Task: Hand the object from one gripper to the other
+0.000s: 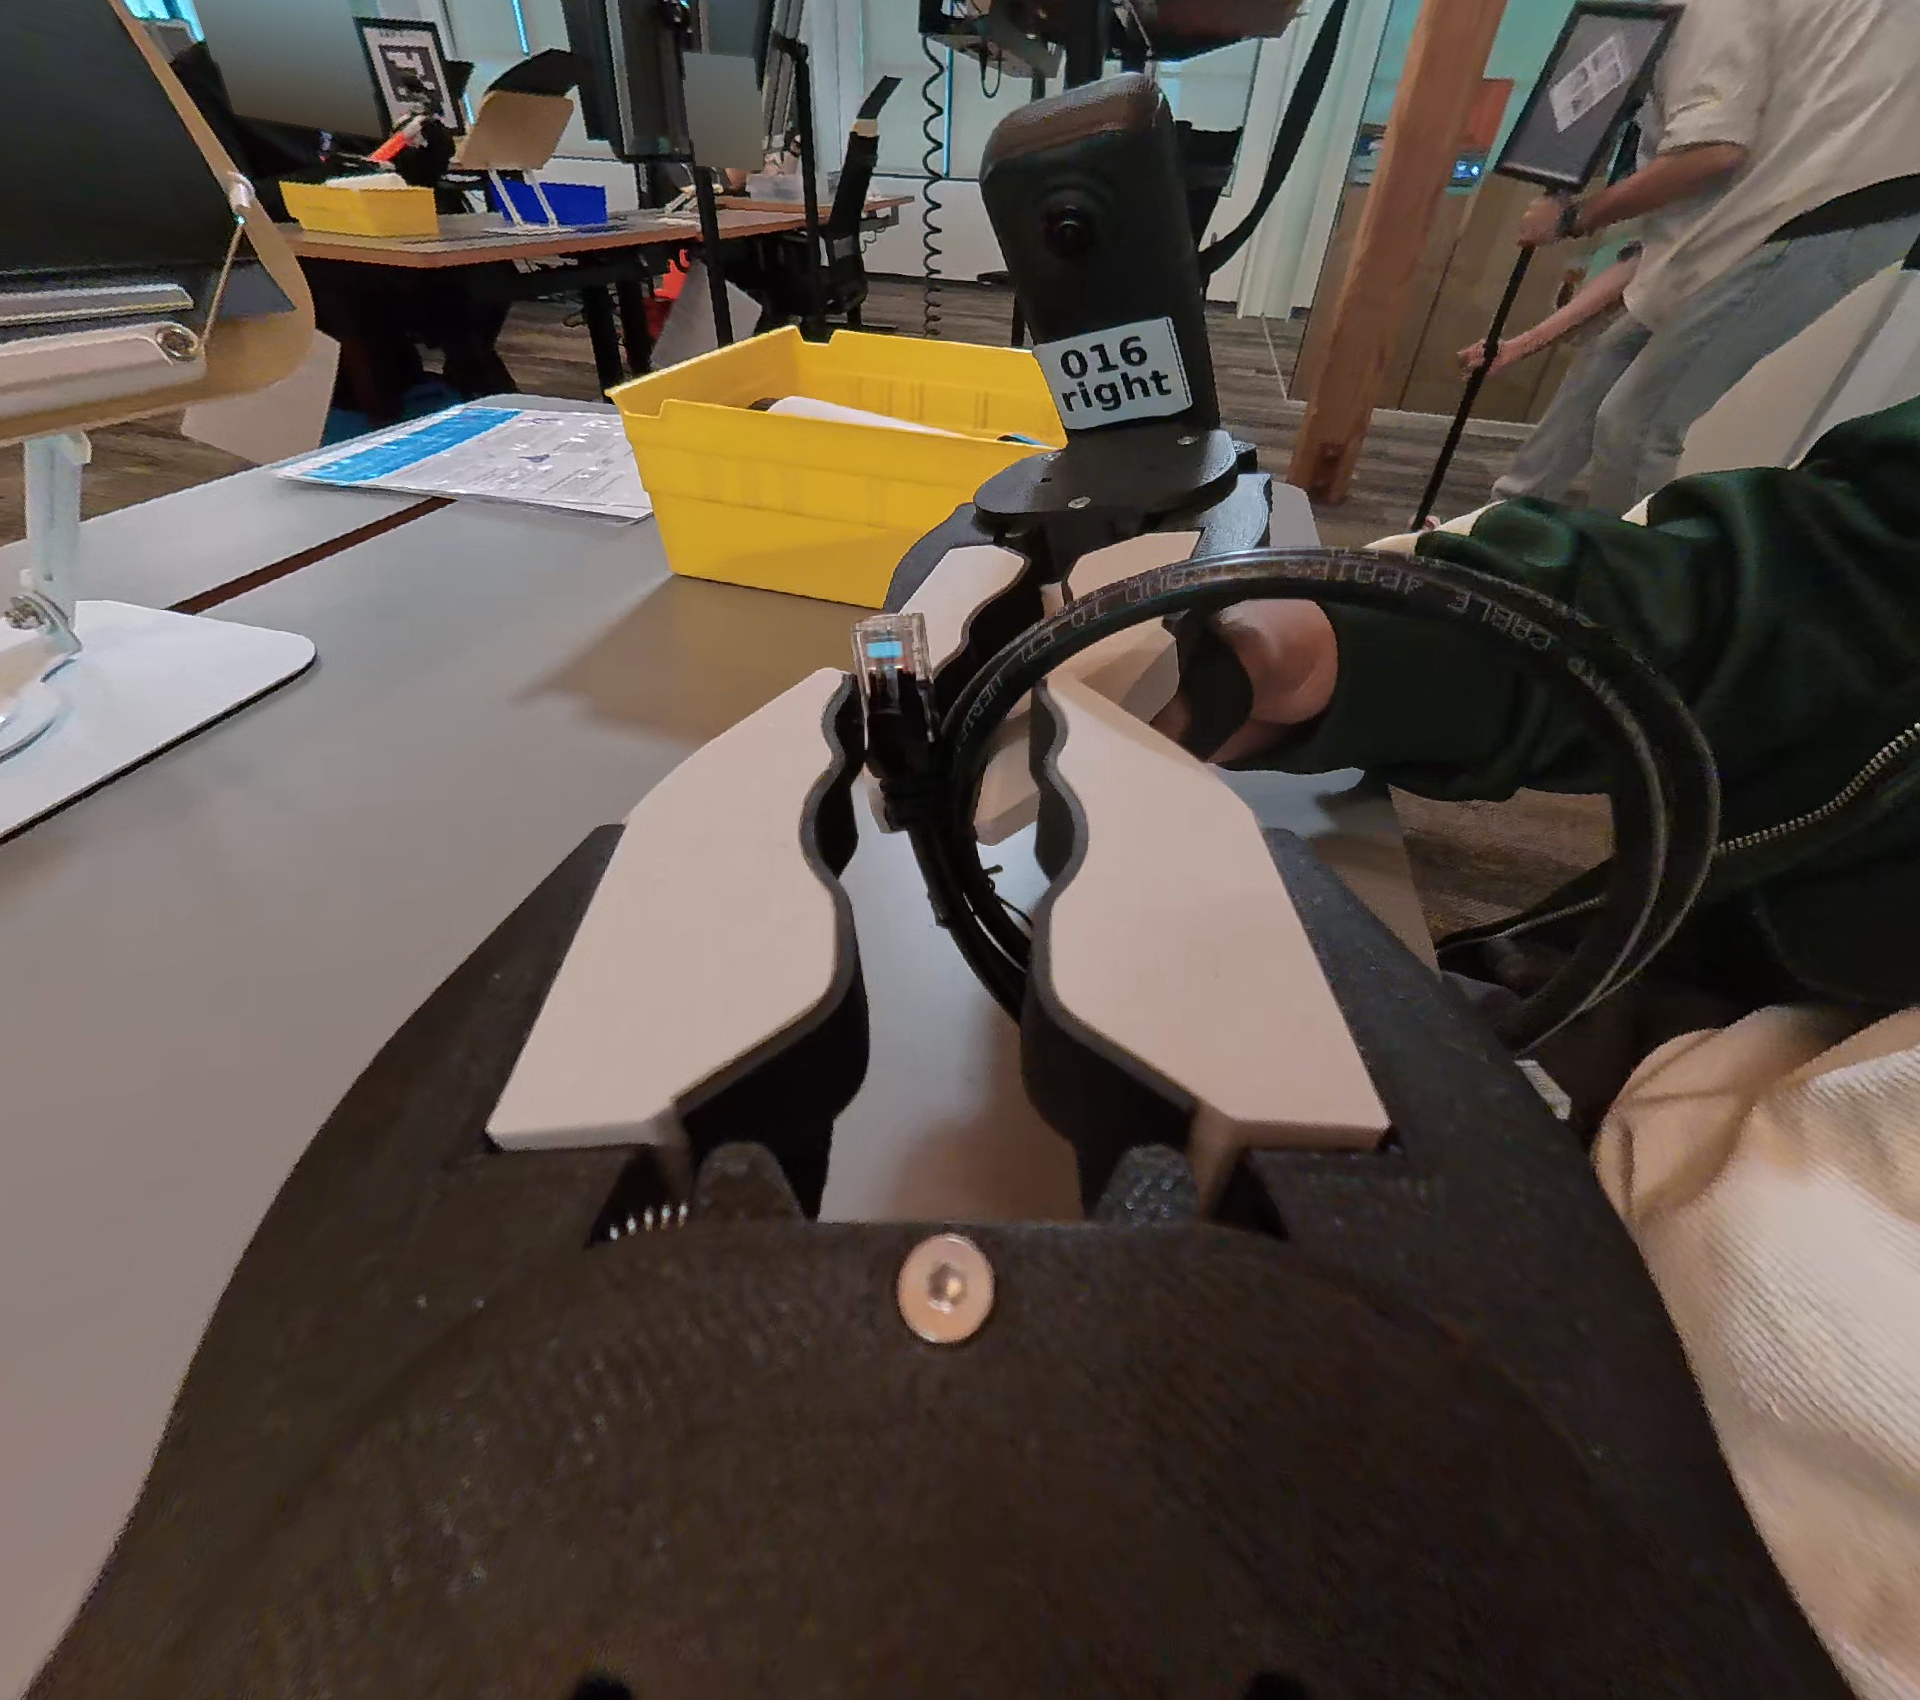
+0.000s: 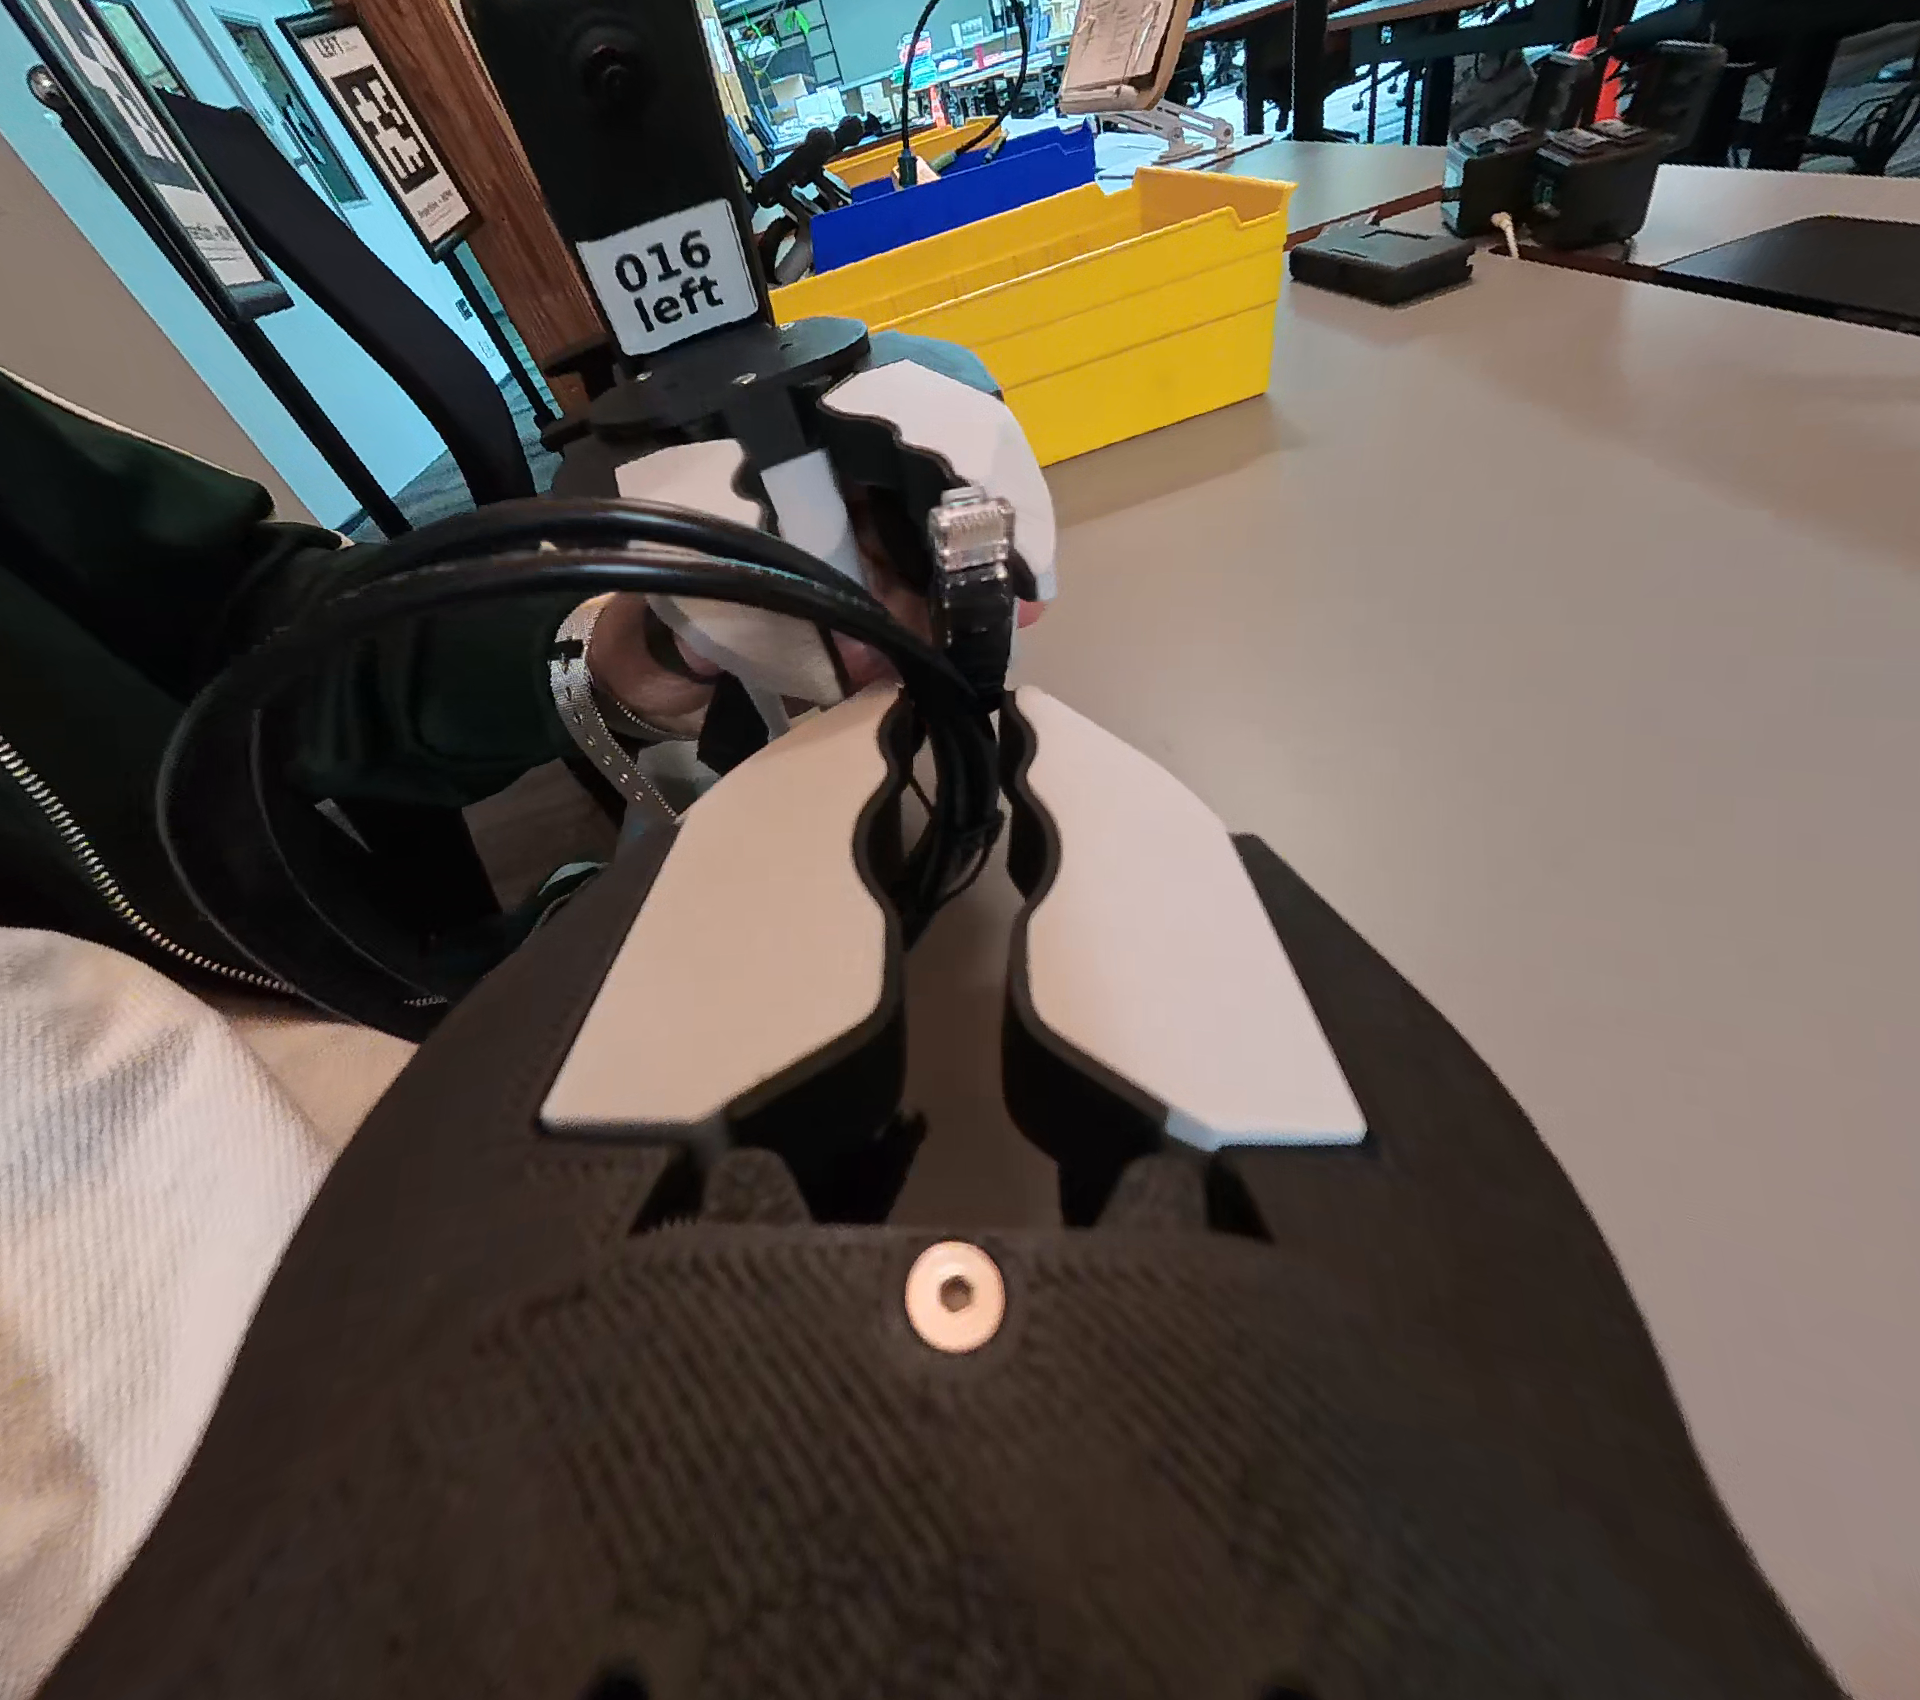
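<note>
Cable [image 1: 902, 720], black, coiled, clamped between the fingers of the right gripper [image 2: 951, 715]; jaws nearly closed, wavy inner edges pressing the bundled strands. Clear plug [image 2: 971, 533] standing upright just past the fingertips, toward 12 o'clock in the right wrist view. Coil arcing out to 9 o'clock there, hanging in air over the table edge.

Left gripper [image 1: 940, 715] set around the same bundle, jaws spread wide, a clear gap on either side, no visible grip on the strands. Seen from the left wrist view, plug [image 1: 890, 648] close to the left finger, loop swinging out to 3 o'clock. Right gripper [image 1: 940, 814] facing in from 12 o'clock, its tips reaching in between the left pair. Gloved hand [image 1: 1278, 674] with a dark green sleeve at 2 o'clock behind it.

Grey table [image 1: 416, 715] beneath both tools. Yellow bin [image 1: 810, 497] on it at 11 o'clock, well apart from the grippers; same bin [image 2: 1091, 320] at 1 o'clock from the right camera, blue bin [image 2: 935, 206] just behind.
</note>
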Demonstrator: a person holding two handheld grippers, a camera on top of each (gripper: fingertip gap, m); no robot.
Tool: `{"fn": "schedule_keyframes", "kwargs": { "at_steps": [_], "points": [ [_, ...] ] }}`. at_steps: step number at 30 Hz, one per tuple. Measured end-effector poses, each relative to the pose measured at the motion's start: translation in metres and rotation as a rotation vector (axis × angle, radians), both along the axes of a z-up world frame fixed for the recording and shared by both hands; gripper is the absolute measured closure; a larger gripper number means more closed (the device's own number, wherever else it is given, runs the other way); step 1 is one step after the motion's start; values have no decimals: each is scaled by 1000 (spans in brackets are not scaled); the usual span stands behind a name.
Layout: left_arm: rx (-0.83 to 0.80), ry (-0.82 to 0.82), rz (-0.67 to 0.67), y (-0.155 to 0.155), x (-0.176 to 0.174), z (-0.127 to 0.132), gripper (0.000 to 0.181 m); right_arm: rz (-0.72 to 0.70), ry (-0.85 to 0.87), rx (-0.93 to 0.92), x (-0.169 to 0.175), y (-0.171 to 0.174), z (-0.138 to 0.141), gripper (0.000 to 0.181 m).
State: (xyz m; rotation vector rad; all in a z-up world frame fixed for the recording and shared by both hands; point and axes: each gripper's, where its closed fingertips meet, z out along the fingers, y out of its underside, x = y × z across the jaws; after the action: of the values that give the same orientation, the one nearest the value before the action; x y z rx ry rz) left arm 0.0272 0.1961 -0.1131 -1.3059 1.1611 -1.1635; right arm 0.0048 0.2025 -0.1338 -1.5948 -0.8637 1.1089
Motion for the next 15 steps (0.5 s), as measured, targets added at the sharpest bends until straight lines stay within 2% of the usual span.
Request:
{"fn": "schedule_keyframes", "kwargs": {
  "at_steps": [4,8,15],
  "points": [
    [5,-4,4,1,-1,2,152,-2,35,-3,1,1,1,165],
    [1,-18,12,3,-4,4,152,-8,67,-27,4,4,2,154],
    [-34,-42,85,23,-16,5,152,-73,148,-49,18,15,10,148]
  ]
}}
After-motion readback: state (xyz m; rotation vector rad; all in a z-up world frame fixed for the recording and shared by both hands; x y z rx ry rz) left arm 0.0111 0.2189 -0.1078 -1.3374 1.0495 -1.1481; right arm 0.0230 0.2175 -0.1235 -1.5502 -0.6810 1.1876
